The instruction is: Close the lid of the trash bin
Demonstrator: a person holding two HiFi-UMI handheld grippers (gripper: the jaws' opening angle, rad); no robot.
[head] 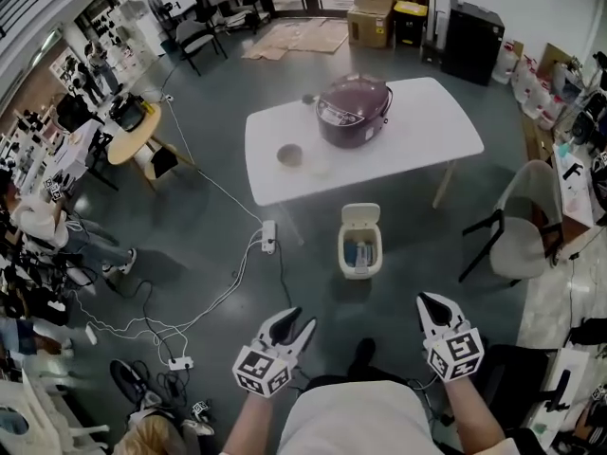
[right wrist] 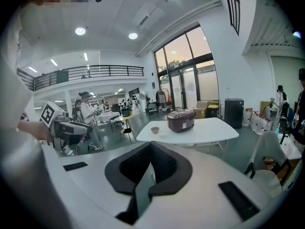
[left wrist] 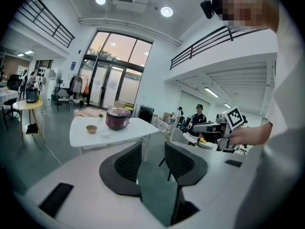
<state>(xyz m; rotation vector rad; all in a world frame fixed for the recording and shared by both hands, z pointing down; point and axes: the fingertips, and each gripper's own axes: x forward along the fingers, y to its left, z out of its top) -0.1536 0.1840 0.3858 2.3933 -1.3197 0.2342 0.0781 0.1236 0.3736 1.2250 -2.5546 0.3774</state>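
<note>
Small pale plastic trash bin (head: 344, 254) on floor by white table (head: 432, 131), flip lid (head: 360, 215) up. My left hand-held gripper (head: 297, 322) wide, empty; right hand-held gripper (head: 424, 300) pinched closed. Lid prob. light, stiff: nudge top edge.

White table (head: 417, 140) mid-room w/ a maroon rice cooker (head: 353, 110) on it, lid down. Small bowl (head: 289, 154) sits to its left, apart from it. White chair (head: 526, 230) off the table's rt end. Power strip (head: 268, 236) on the floor nr a table leg, cables (head: 230, 287) trailing away. Round wooden table (head: 133, 138) further left. Cardboard boxes (head: 372, 14) & black cabinet (head: 471, 41) by the far wall.
</note>
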